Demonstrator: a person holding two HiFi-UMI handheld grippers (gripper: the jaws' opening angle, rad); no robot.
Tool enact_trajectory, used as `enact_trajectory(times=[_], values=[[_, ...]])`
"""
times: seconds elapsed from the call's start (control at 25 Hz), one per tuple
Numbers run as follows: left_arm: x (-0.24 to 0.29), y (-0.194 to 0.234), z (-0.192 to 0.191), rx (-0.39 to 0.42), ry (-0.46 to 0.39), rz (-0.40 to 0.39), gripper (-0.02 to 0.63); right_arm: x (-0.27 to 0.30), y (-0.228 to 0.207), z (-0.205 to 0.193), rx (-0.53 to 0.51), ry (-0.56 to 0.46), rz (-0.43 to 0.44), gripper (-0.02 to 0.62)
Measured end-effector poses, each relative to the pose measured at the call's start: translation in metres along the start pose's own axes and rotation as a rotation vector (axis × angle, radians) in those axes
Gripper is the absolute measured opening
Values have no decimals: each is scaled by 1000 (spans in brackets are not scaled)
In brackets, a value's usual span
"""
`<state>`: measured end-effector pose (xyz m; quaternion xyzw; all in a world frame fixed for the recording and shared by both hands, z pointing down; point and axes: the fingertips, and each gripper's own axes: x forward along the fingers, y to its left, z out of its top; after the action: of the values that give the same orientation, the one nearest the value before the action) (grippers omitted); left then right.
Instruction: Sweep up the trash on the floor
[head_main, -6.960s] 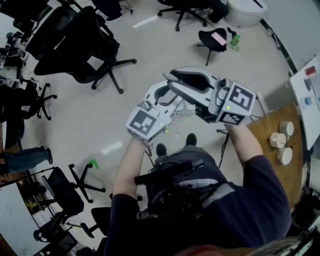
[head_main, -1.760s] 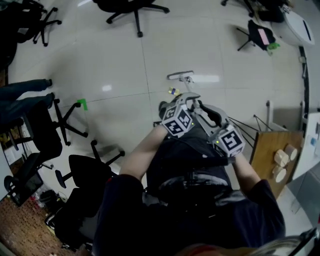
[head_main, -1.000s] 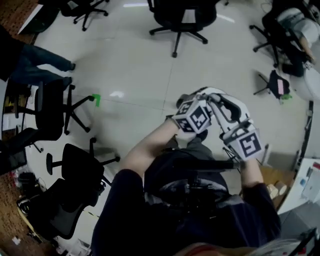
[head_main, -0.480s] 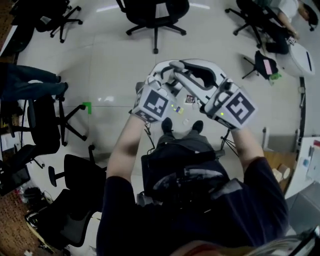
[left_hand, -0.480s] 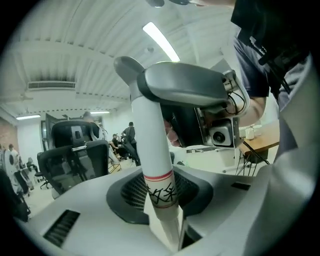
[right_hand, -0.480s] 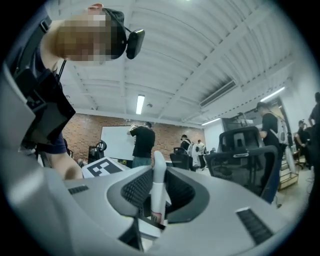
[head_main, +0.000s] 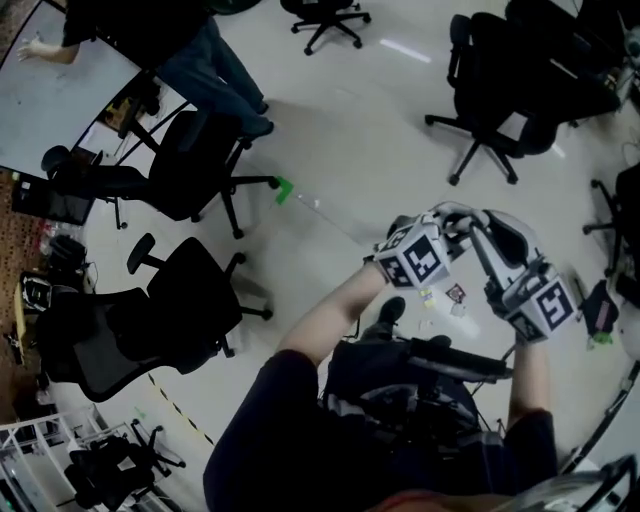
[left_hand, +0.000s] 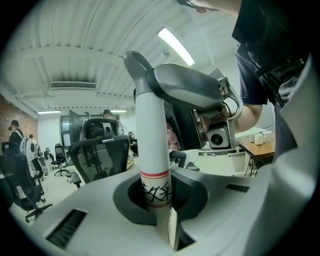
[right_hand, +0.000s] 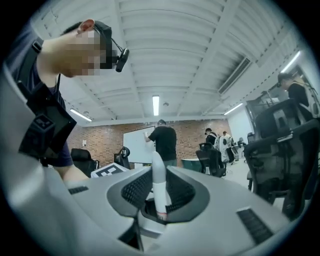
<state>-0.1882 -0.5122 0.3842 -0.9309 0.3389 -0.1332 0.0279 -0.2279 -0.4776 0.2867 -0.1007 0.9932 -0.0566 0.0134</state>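
Observation:
Small bits of trash lie on the pale floor by my shoes, just below both grippers. My left gripper has just been closing, with a white handle with a red ring and black writing between its jaws; they are now shut on it. My right gripper is shut on a white, round-tipped handle. Whether both grip the same handle I cannot tell. The two grippers are close together and face each other. The lower ends of the handles are hidden.
Black office chairs stand around: one at the left, one at the lower left, one at the top right. A person's legs are at the top. A small green thing lies on the floor. A wooden table is nearby.
The head view has swung round, so other chairs and floor show. Both grippers now sit lower and further right in the picture, closer together, above the trash bits.

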Motion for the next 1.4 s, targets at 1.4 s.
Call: enact_trajectory(times=[1.4], values=[[-168,-185,37,-194,-127,112,105,-57,224,32,156,-82,262,101]])
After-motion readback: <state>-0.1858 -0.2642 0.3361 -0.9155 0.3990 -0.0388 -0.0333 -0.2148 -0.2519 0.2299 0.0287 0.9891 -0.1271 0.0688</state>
